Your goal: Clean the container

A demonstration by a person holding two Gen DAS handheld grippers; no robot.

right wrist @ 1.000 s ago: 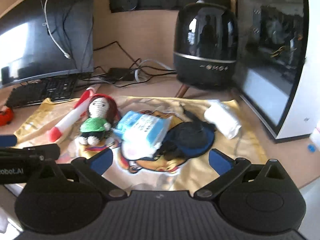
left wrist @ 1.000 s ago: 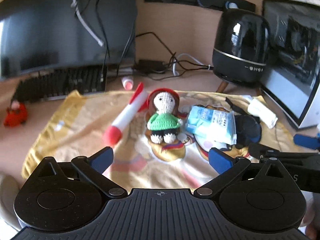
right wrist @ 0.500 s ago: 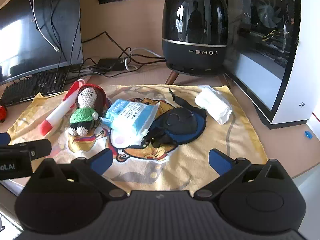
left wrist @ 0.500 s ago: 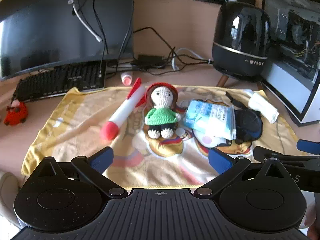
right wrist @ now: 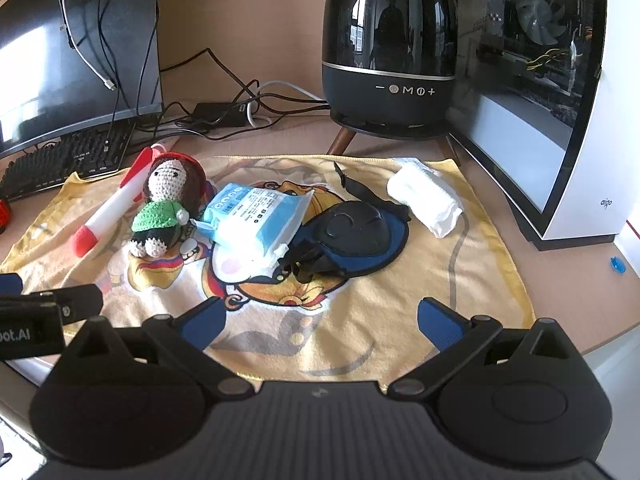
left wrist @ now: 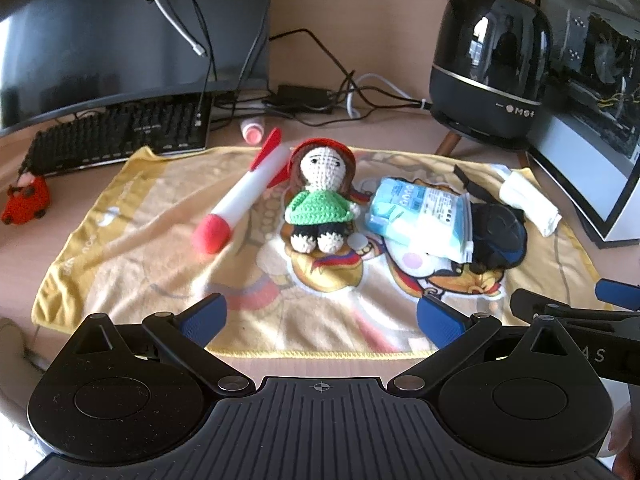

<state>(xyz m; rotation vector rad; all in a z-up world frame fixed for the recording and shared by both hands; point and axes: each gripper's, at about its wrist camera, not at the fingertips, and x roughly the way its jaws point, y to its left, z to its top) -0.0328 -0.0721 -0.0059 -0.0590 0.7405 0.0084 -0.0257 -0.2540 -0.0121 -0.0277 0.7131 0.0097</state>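
Note:
A yellow printed cloth (left wrist: pixel 168 264) (right wrist: pixel 460 280) lies spread on the desk. On it rest a red-and-white toy rocket (left wrist: pixel 240 196) (right wrist: pixel 106 212), a crocheted doll (left wrist: pixel 320 204) (right wrist: pixel 164 208), a blue tissue pack (left wrist: pixel 420 216) (right wrist: pixel 256 220), a black-and-blue eye mask (left wrist: pixel 496 236) (right wrist: pixel 356 236) and a rolled white cloth (left wrist: pixel 528 200) (right wrist: pixel 424 200). My left gripper (left wrist: pixel 320 316) hangs open over the cloth's near edge, empty. My right gripper (right wrist: pixel 320 320) is open too, beside it to the right. No container shows in either view.
A black keyboard (left wrist: pixel 120 132) and a monitor (left wrist: pixel 120 32) stand behind the cloth at left. A black speaker (left wrist: pixel 488 68) (right wrist: pixel 388 44) on wooden legs and a glass-sided computer case (right wrist: pixel 560 100) stand at right. Cables (left wrist: pixel 320 96) run along the wall. A red toy (left wrist: pixel 26 200) sits at far left.
Both grippers have pulled back and risen, so the whole cloth and its near edge now show. Nothing on the cloth has moved.

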